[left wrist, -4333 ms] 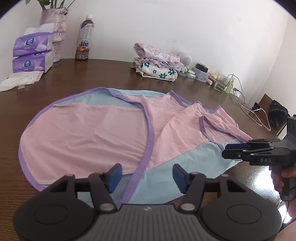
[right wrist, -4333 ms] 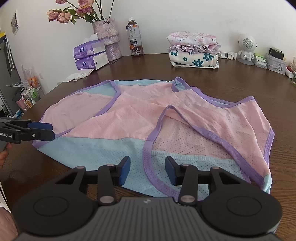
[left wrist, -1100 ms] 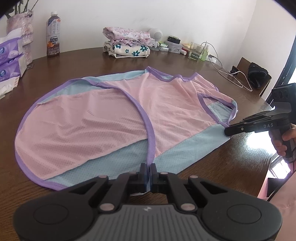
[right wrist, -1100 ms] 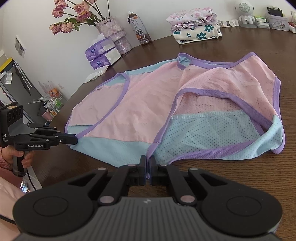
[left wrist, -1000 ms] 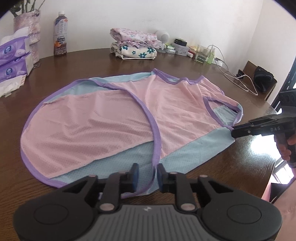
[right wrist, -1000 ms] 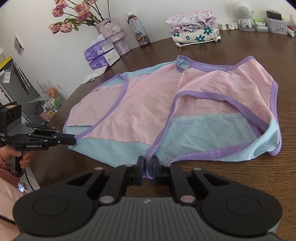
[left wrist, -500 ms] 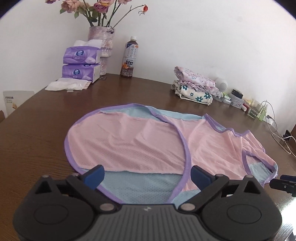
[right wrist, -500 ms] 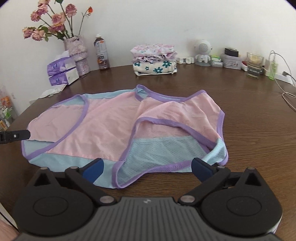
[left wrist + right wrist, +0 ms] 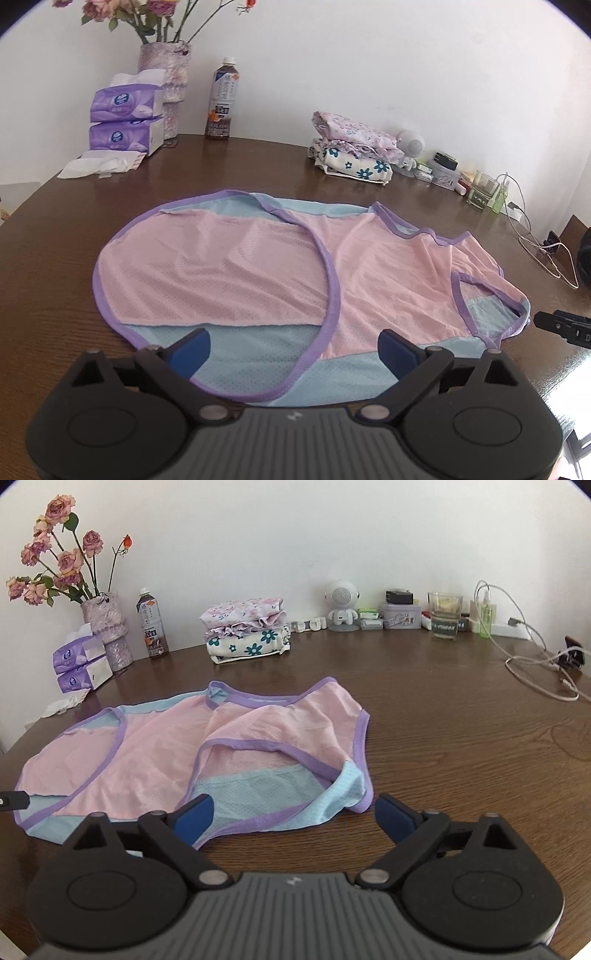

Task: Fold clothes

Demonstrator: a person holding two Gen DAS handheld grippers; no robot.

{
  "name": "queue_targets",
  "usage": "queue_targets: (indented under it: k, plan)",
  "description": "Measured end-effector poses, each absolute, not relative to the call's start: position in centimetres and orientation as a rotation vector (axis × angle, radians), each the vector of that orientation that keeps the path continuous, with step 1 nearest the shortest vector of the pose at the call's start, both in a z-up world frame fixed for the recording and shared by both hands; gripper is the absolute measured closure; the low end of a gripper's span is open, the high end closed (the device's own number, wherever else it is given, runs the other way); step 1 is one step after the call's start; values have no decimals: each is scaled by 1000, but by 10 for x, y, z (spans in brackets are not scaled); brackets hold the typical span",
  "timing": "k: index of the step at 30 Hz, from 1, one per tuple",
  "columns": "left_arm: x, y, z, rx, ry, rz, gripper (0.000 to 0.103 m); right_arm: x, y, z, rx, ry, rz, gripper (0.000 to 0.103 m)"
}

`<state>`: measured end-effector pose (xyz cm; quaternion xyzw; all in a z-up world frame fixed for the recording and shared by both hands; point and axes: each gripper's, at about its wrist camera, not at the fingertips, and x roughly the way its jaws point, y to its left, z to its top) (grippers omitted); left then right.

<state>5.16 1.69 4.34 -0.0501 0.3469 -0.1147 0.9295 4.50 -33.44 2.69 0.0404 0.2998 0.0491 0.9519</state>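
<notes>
A pink and light-blue mesh garment [image 9: 280, 273] with purple trim lies spread flat on the brown table [image 9: 55, 288]; the right wrist view shows the same garment [image 9: 155, 753] from its other end. My left gripper [image 9: 295, 345] hovers open over the near blue hem, holding nothing. My right gripper [image 9: 293, 814] is open too, above the garment's right blue corner, with nothing between its blue pads [image 9: 194, 816]. The tip of the right gripper [image 9: 561, 326] shows at the right edge of the left wrist view, and the left gripper's tip [image 9: 13, 800] at the left edge of the right wrist view.
A stack of folded clothes [image 9: 245, 629] sits at the back. Tissue packs [image 9: 125, 114], a flower vase [image 9: 107, 631] and a drink bottle [image 9: 221, 107] stand back left. A small speaker [image 9: 341, 603], a glass [image 9: 443, 616], boxes and cables [image 9: 535, 657] line the back right.
Both grippers were shut on the garment's near hem a second ago; they have since opened wide, let it go and drawn back and up. The garment lies flat.
</notes>
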Motion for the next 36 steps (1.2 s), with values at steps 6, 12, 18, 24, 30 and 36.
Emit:
queue_targets:
  k: [6,12,18,24,30,36]
  plan:
    - [64,-46,57,1,695,-384,34,59,-345,27,-23,602,141,54]
    - [83,-117,53,69,741,-556,58,77,-365,26,-30,622,237,73]
    - [100,-170,41,94,799,-673,69,85,-396,23,37,660,280,75]
    - [115,-217,28,109,857,-772,76,87,-410,24,31,674,293,77]
    - [129,-240,18,103,901,-792,77,85,-417,17,42,689,291,77]
    - [140,-253,17,77,915,-783,78,82,-411,7,46,694,279,77]
